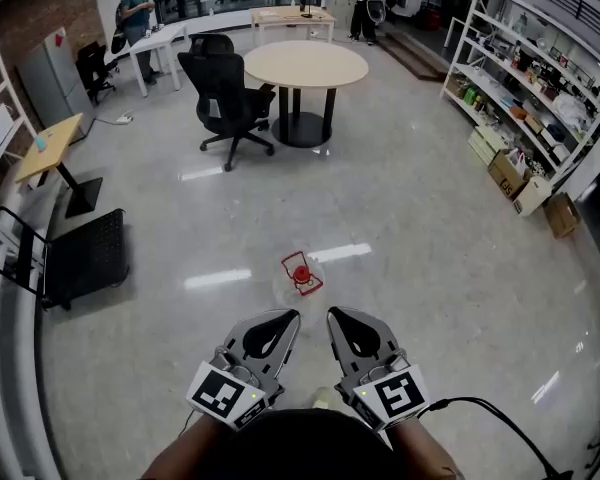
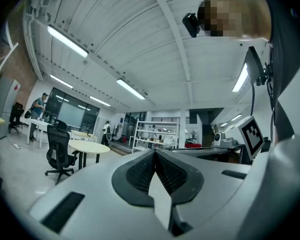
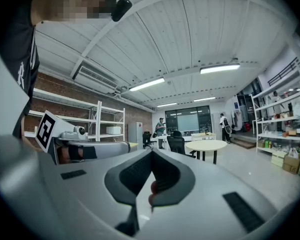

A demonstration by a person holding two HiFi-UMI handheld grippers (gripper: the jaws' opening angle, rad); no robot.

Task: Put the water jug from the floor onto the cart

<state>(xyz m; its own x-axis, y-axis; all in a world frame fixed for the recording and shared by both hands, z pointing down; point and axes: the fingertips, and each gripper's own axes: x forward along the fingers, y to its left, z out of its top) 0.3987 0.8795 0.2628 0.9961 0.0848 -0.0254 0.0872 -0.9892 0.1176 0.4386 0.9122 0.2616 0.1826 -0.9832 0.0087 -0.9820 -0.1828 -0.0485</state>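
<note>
Sizing up the water jug (image 1: 301, 274): it stands on the floor (image 1: 430, 268) just ahead of both grippers, roughly centred between them and well apart from the cart (image 1: 85, 258) off to the left.

Handling, my read:
- The clear body nearly vanishes against the glossy floor. Only the red handle and cap on top read well. Fill level can't be told.
- Probably thin plastic with smooth, rounded walls that flex under a squeeze, so slippery for flat pads. Heavy and sloshy if full.
- Best hold looks like the red handle on top, with the second gripper steadying the body or taking weight from below.

Grippers: left gripper (image 1: 288, 316) and right gripper (image 1: 336, 314) both have jaws closed tip to tip with nothing between them. They sit level, side by side. They'd have to open before any grab.

Surface: polished and reflective, with light streaks across it. Likely slick, so a nudge could skate the jug away.

Room:
- Open floor lies between jug and cart.
- The cart is a low black platform with a tube handle, near a small wooden desk (image 1: 50, 148).
- Round table (image 1: 305, 63) and office chair (image 1: 225, 98) are farther back.
- Shelving (image 1: 525, 78) runs along the right wall.
- People (image 1: 135, 8) are at the far end, well clear.
</note>
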